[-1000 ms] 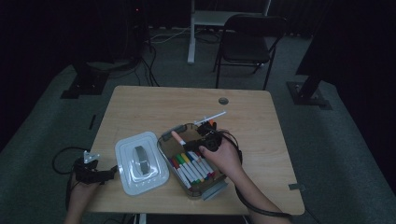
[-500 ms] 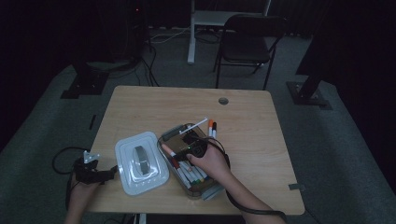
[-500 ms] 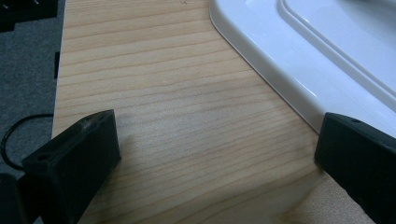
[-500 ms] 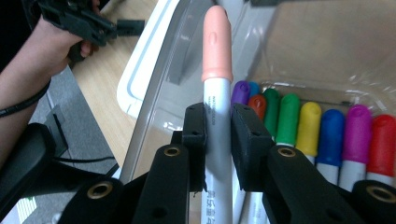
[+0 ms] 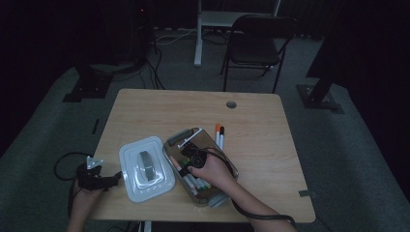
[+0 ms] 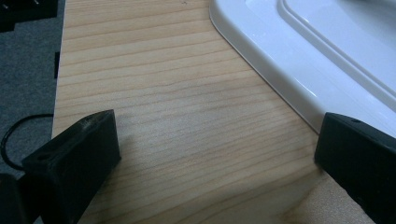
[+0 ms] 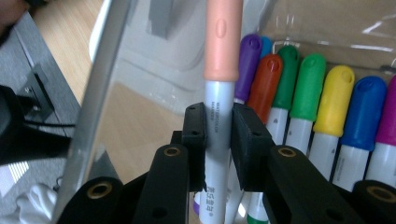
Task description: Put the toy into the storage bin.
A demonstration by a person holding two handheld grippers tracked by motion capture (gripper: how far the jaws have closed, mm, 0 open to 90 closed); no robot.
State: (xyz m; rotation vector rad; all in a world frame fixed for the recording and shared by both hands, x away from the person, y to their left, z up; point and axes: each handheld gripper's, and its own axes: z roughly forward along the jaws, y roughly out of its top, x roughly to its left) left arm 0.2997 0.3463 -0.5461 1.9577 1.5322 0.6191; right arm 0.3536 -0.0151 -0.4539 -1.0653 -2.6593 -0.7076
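the left gripper [image 5: 117,178] is resting near the table's front left corner, its two black jaws standing wide apart with nothing between them, the left hand [image 5: 86,193] gripping it from beyond the table's left edge. the right hand [image 5: 212,171] is reaching in from the front edge, and the right gripper [image 7: 218,140] is clamping its jaws tight.

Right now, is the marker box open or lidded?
Open: the white lid lies on the table beside the clear box, markers exposed inside.
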